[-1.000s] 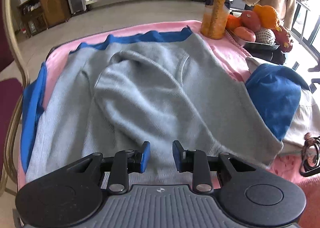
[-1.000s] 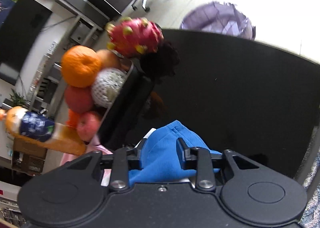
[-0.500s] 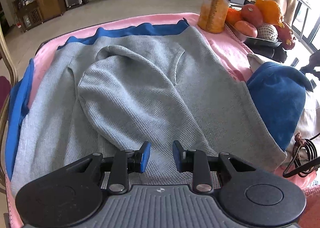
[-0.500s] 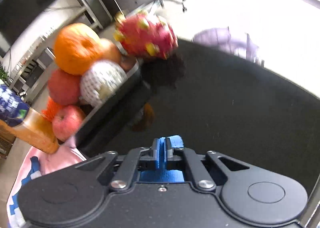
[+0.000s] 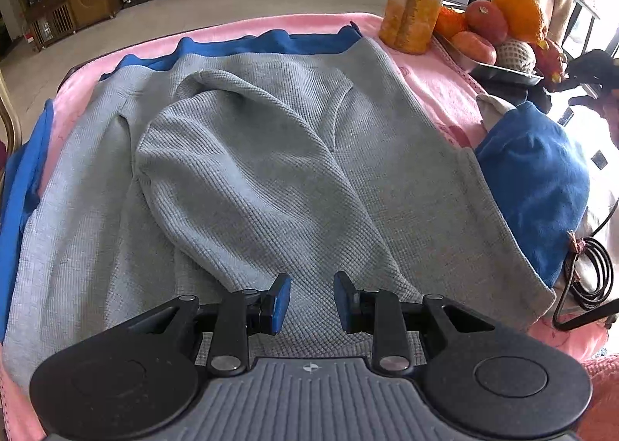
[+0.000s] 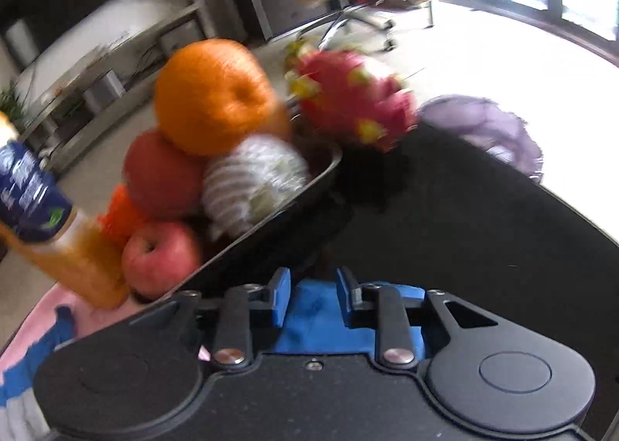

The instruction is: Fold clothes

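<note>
Grey sweater [image 5: 240, 177] lies spread flat across the pink blanket [image 5: 437, 88], which covers the table. One sleeve is folded in over the body; the hem runs along the near edge. It looks laid out that way so the sides and sleeves can be turned in one at a time. A blue garment [image 5: 267, 44] lies under it, showing along the far and left edges of the blanket.

L gripper [image 5: 308, 297] hangs low over the sweater's hem at the near edge, pointed down. Its jaws are partly apart w/ nothing between them, only knit below. Probably lined up to pinch the hem for the next fold.

R gripper [image 6: 309, 296] is over the right side of the table, near the fruit tray. Its jaws are opening, w/ blue cloth [image 6: 321, 321] in the gap and below. The pads don't seem to press it, so it reads as just let go. In the left wrist view that cloth is a rounded blue pile [image 5: 537, 185] at the blanket's right edge, likely set aside out of the folding area.

Containers: a dark fruit tray [image 6: 309, 185] sits at the far right corner, beside a juice bottle [image 6: 58, 239]. It holds an orange [image 6: 212, 96] on top, a red fruit below it, an apple [image 6: 158, 259] at the near end, a fruit in white foam netting [image 6: 251, 177] and a dragon fruit [image 6: 352, 100] at the far end. The right wrist view is blurred, so finer detail is unclear.

A black cable [image 5: 592, 270] coils at the right edge by the blue pile.
</note>
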